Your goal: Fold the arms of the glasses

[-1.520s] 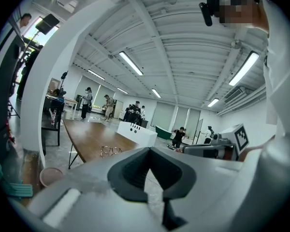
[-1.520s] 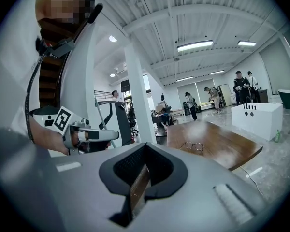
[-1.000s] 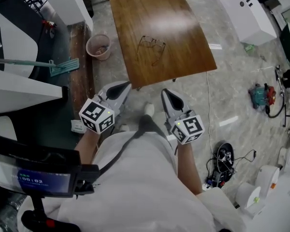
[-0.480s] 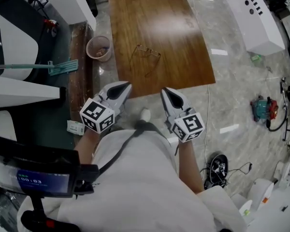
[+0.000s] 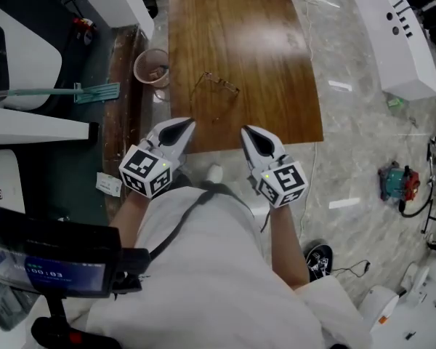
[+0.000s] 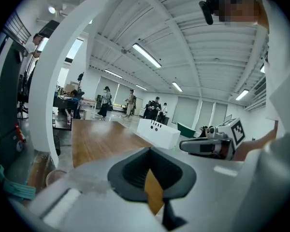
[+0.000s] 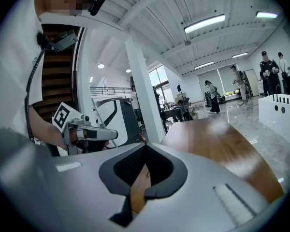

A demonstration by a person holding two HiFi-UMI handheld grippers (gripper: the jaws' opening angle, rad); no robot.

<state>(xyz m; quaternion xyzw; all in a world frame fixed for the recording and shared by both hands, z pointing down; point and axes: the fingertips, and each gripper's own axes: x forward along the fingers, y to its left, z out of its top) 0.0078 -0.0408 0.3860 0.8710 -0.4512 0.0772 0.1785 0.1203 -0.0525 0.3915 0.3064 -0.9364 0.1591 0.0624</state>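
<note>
Nearest in head view: person's white shirt [image 5: 218, 267] w/ a dark strap across it; a handheld screen unit [image 5: 47, 264] at lower left.

Both forearms reach fwd, one gripper each, marker cubes facing up; left gripper [image 5: 182, 126] and right gripper [image 5: 247, 131] sit side by side, apart, tips just at the near edge of the worktop [image 5: 236, 27].

Left gripper view: jaws [image 6: 152, 180] clenched together, only a thin slit showing wood, nothing btw. them; right gripper [image 6: 210, 146] shows off to the side.

Right gripper view: jaws [image 7: 142, 178] likewise closed, empty, same thin slit w/ wood behind; left gripper [image 7: 87, 132] seen beside it.

A light shoe [image 5: 215, 172] pokes out on the floor btw. the two grippers.

Glasses [image 5: 216, 93]: thin wire frame, lying on the worktop's near-left part, just ahead of and btw. the two grippers, touching neither; arms look swung out, not folded, one reaching back toward the near edge; finer detail too small to tell.

Left of the worktop, on the floor: a pinkish bin [image 5: 152, 66] close to the edge; a teal mop head [image 5: 96, 91] on a long handle beyond it.

Right side, well apart: long white cabinet [image 5: 396, 31]; a teal-and-red tool [image 5: 394, 180] w/ cables on the marble floor.

Far bg in the gripper views: open hall, ceiling strip lights, several people standing.
</note>
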